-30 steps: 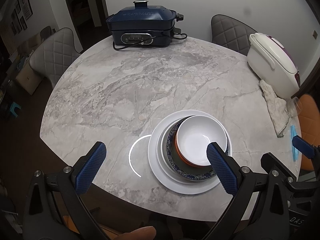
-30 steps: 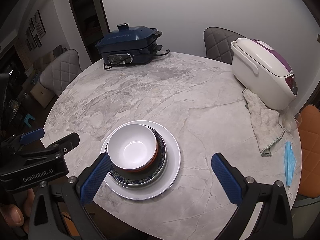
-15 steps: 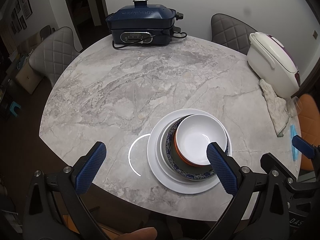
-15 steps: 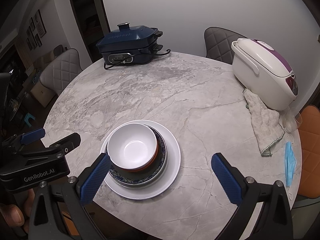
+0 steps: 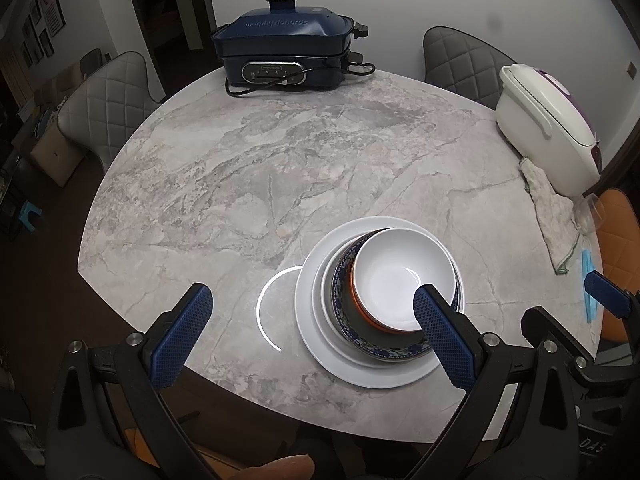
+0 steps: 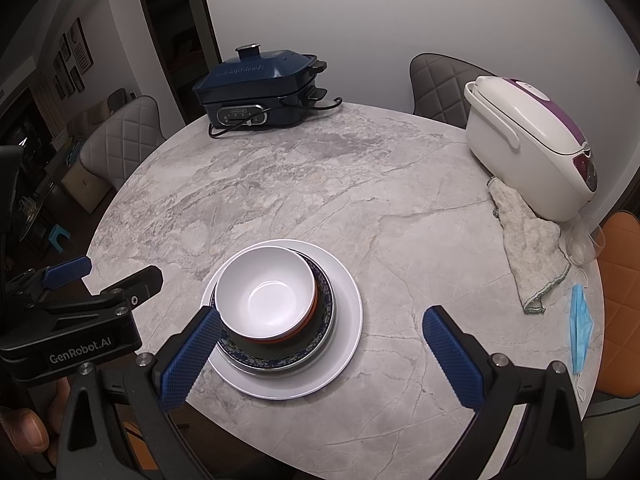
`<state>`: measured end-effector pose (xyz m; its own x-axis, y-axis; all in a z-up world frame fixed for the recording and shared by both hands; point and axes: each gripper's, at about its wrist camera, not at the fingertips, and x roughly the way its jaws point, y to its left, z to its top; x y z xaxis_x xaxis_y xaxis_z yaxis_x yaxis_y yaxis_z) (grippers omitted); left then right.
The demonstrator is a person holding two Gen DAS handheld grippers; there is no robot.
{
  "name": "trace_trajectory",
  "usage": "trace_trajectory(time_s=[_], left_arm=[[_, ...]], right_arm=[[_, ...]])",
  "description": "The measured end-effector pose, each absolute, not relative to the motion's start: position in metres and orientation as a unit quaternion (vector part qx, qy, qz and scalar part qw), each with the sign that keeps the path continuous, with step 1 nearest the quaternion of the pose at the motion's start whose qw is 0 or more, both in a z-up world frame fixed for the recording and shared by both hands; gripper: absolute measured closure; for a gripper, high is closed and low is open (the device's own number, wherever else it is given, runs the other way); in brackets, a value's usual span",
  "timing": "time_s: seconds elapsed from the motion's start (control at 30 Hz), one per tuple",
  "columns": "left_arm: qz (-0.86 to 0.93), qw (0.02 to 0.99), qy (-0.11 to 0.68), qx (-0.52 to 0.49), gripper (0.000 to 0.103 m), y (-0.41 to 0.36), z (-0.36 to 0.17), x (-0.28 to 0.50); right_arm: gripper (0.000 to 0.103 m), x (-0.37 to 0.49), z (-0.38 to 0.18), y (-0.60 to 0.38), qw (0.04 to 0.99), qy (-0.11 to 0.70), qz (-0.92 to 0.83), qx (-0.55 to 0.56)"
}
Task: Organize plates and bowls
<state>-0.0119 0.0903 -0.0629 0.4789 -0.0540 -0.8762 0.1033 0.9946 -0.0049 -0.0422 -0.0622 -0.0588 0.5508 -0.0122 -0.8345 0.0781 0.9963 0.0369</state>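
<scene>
Nothing much has changed over the last second. Left wrist view: my left gripper [image 5: 312, 320] hangs wide open and empty above the near table [image 5: 280, 168] edge, view drifted only slightly. The stack sits near that edge: white bowl [image 5: 400, 276] with orange outside, nested in a blue-patterned bowl [image 5: 340, 296], on a white plate [image 5: 310, 320]. Right wrist view: my right gripper [image 6: 320, 348] is also wide open, holding nothing, and the same white bowl [image 6: 266, 288] and plate [image 6: 344, 320] haven't shifted. To me the stacking looks done; both claws seem clear of it.
</scene>
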Motion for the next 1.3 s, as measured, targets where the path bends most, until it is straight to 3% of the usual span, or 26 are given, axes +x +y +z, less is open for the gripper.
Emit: trace_trajectory(time_s=[1.3], left_arm=[[-0.047,0.862,0.504,0.021,0.001,0.0911,-0.0687,-0.0086]], right_arm=[[0.000,-0.0412,-0.0594,-0.0620,0.879,0.475,-0.025,0.034]])
